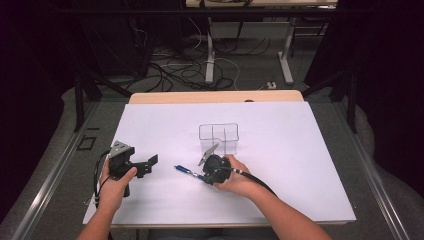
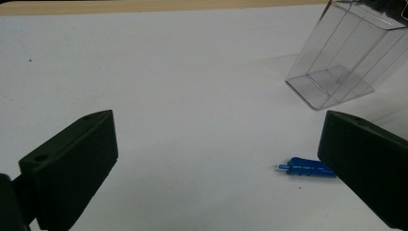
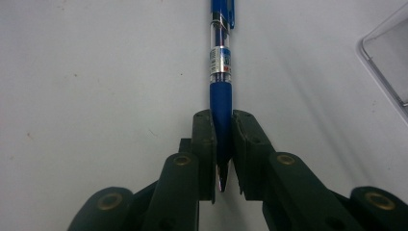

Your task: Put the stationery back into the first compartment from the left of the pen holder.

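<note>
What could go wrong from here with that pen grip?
The right gripper clamps the blue pen only at its tip end, so the long free barrel could droop or pivot on lifting. The clear divided organizer stands close beside that hand, and a swinging pen might knock it. The left gripper is open, too far away to steady anything.

The pen (image 3: 221, 62) is glossy plastic, blue with a clear middle, the box (image 2: 344, 53) is clear, smooth, shiny plastic, the table (image 1: 280, 165) has a matt white top with a wood edge, and the grippers' jaws are matt black plastic.
</note>
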Demonstrator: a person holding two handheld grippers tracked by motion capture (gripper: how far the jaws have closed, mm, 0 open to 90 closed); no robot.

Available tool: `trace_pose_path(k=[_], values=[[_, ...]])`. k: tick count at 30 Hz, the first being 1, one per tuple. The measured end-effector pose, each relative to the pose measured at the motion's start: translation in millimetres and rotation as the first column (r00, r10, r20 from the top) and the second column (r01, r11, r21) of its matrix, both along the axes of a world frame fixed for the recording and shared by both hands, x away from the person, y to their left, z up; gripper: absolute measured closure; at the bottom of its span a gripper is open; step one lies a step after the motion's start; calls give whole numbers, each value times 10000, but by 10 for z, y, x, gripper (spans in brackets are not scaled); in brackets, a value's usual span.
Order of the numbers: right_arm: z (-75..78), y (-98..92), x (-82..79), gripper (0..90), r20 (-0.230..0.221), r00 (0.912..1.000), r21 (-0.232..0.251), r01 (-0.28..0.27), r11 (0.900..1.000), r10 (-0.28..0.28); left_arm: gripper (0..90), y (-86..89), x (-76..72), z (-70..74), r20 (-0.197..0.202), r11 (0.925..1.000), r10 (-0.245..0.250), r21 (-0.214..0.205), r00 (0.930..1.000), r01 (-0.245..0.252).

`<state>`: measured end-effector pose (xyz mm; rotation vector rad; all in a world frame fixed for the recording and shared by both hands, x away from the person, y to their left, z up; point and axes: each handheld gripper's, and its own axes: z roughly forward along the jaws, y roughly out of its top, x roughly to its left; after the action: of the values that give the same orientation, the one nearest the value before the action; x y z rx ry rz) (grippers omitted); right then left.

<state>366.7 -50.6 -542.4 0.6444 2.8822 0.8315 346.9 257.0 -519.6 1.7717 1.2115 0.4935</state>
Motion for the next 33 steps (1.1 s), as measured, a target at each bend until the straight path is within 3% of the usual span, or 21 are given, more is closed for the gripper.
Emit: trace_pose_path(k=[9, 22, 33], values=[[13, 0, -5, 805, 64, 10000, -132, -57, 9999, 58, 3, -2, 3, -1, 42, 10000, -17, 3, 10000, 17], [101, -60, -20, 806, -58, 9999, 153, -161, 9998, 162, 3, -13, -1, 5, 30, 10000, -65, -19, 10000, 65], [339, -264, -71, 806, -306, 9995, 288, -102, 9995, 111, 3, -72, -15, 23, 107, 9991, -320, 272, 9994, 317]])
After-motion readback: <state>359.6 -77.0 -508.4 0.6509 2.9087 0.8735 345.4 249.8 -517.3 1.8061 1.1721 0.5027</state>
